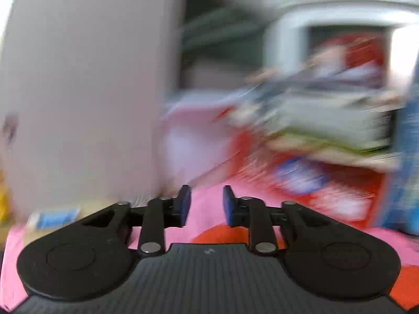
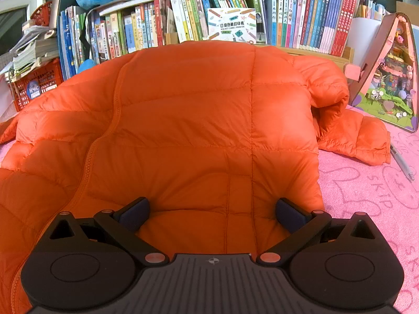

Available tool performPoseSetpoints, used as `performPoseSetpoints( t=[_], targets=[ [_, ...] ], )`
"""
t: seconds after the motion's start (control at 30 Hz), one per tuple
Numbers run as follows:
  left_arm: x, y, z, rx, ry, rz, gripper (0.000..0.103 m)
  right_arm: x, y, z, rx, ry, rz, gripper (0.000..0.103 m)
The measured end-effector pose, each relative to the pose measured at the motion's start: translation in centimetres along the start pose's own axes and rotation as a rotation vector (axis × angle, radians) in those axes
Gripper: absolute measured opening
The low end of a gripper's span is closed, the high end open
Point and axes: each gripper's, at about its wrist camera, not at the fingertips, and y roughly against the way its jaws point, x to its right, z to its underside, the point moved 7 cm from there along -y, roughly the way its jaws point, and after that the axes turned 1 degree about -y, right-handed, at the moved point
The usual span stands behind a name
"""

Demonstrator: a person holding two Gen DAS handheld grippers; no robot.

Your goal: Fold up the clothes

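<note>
Bookshelves [image 2: 235, 13] back the orange jacket [image 2: 183, 117] under the right tongs [image 2: 212, 213], spread wide; the blurred left view shows the left tongs [image 1: 207, 205] slightly apart, empty.

Quilted orange jacket [image 2: 183, 120] of smooth, faintly sheeny cloth; pink cover [image 2: 366, 196] of nubbly matt terry; right tongs [image 2: 212, 213] of matt black plastic, metal rivets.

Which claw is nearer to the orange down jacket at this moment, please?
Right. The right claw hangs open just over the orange down jacket. The left claw points past it at blurred shelves, only an orange patch showing beneath it.
</note>
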Motion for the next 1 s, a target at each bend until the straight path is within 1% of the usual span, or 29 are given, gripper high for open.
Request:
performPoseSetpoints(
  t=[0.03, 0.07, 0.1, 0.13, 0.2, 0.27, 0.3, 0.33, 0.37, 0.4, 0.47, 0.53, 0.57, 0.6, 0.7, 0.73, 0.77, 0.8, 0.83, 0.87, 0.9, 0.97, 1.0],
  targets=[
    [1.9, 1.8, -0.4, 0.019, -0.04, 0.1, 0.035, 0.0, 0.0, 0.0, 0.0, 0.0, 0.0, 0.103],
    [3.9, 3.7, -0.9, 0.038, -0.081, 0.201, 0.048, 0.0, 0.0, 0.0, 0.0, 0.0, 0.001, 0.103],
    [6.1, 5.6, -0.5, 0.008, -0.099, 0.308, 0.061, 0.0, 0.0, 0.0, 0.0, 0.0, 0.001, 0.103],
    [8.2, 7.5, -0.1, -0.026, -0.115, 0.415, 0.063, 0.0, 0.0, 0.1, 0.0, 0.0, 0.001, 0.103],
    [12.6, 11.5, 1.8, -0.101, -0.145, 0.635, 0.064, 0.0, 0.0, 0.1, 0.003, -0.004, -0.001, 0.103],
    [16.0, 15.2, 4.3, -0.171, -0.174, 0.77, 0.065, 0.5, 0.7, -0.1, 0.043, -0.049, -0.027, 0.103],
    [17.1, 16.3, 5.5, -0.204, -0.191, 0.805, 0.065, 0.7, 1.0, -0.2, 0.066, -0.074, -0.041, 0.102],
    [18.1, 17.3, 6.8, -0.237, -0.208, 0.837, 0.065, 1.7, 1.7, -0.3, 0.104, -0.134, -0.066, 0.102],
    [19.0, 17.8, 8.1, -0.26, -0.235, 0.848, 0.065, 2.9, 2.6, -0.5, 0.147, -0.202, -0.095, 0.102],
    [19.6, 18.0, 9.2, -0.262, -0.269, 0.839, 0.064, 4.5, 3.0, -0.5, 0.172, -0.272, -0.095, 0.102],
    [20.1, 17.7, 10.8, -0.235, -0.339, 0.794, 0.063, 8.4, 3.5, -1.2, 0.206, -0.358, -0.018, 0.099],
    [20.0, 17.2, 11.6, -0.249, -0.334, 0.784, 0.064, 12.1, 3.7, -1.9, 0.223, -0.418, 0.061, 0.08],
    [19.8, 17.1, 11.6, -0.257, -0.321, 0.781, 0.066, 13.8, 3.4, -2.3, 0.22, -0.432, 0.096, 0.067],
    [19.7, 16.9, 11.6, -0.266, -0.318, 0.778, 0.071, 15.3, 2.6, -2.7, 0.206, -0.45, 0.124, 0.063],
    [20.0, 16.1, 12.1, -0.33, -0.334, 0.775, 0.074, 18.6, -0.9, -3.3, 0.13, -0.488, 0.176, 0.063],
    [20.1, 15.9, 12.3, -0.349, -0.341, 0.774, 0.074, 19.0, -1.8, -3.4, 0.109, -0.482, 0.184, 0.066],
    [20.1, 16.0, 12.4, -0.354, -0.349, 0.772, 0.074, 19.2, -2.8, -3.6, 0.09, -0.474, 0.191, 0.071],
    [20.2, 16.0, 12.4, -0.358, -0.356, 0.77, 0.074, 19.4, -3.7, -3.7, 0.071, -0.465, 0.199, 0.084],
    [20.3, 16.0, 12.5, -0.362, -0.364, 0.767, 0.074, 19.3, -4.8, -3.9, 0.054, -0.454, 0.201, 0.093],
    [20.4, 16.0, 12.6, -0.366, -0.372, 0.765, 0.074, 19.1, -5.8, -4.1, 0.035, -0.439, 0.194, 0.093],
    [20.4, 16.0, 12.7, -0.368, -0.378, 0.762, 0.074, 18.8, -6.6, -4.3, 0.023, -0.422, 0.194, 0.095],
    [20.6, 16.0, 12.9, -0.371, -0.391, 0.758, 0.074, 18.2, -7.8, -4.7, 0.004, -0.377, 0.203, 0.089],
    [20.7, 16.0, 12.9, -0.372, -0.397, 0.756, 0.074, 17.9, -8.1, -4.9, -0.006, -0.346, 0.209, 0.072]
  ],
)
